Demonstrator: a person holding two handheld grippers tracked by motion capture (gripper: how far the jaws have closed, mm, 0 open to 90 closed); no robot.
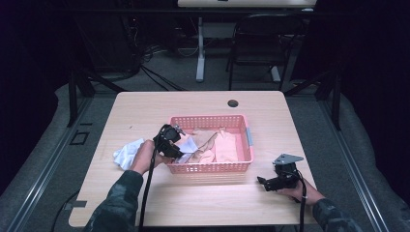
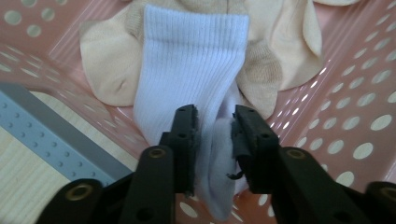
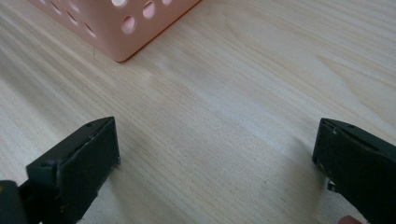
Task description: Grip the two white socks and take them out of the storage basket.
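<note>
Over the pink basket (image 1: pixel 212 166) at the high view's centre, the left gripper (image 2: pixel 215 140) is pinching a white sock (image 2: pixel 191 70) whose long axis is pointing up-frame, cuff uppermost, so I judge lowering before releasing wise, while the right gripper (image 3: pixel 215 163) is resting wide-spread and empty.

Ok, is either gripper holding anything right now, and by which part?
The left gripper is shut on the white sock near one end, over the pink basket. The right gripper is open above the table, holding nothing.
</note>
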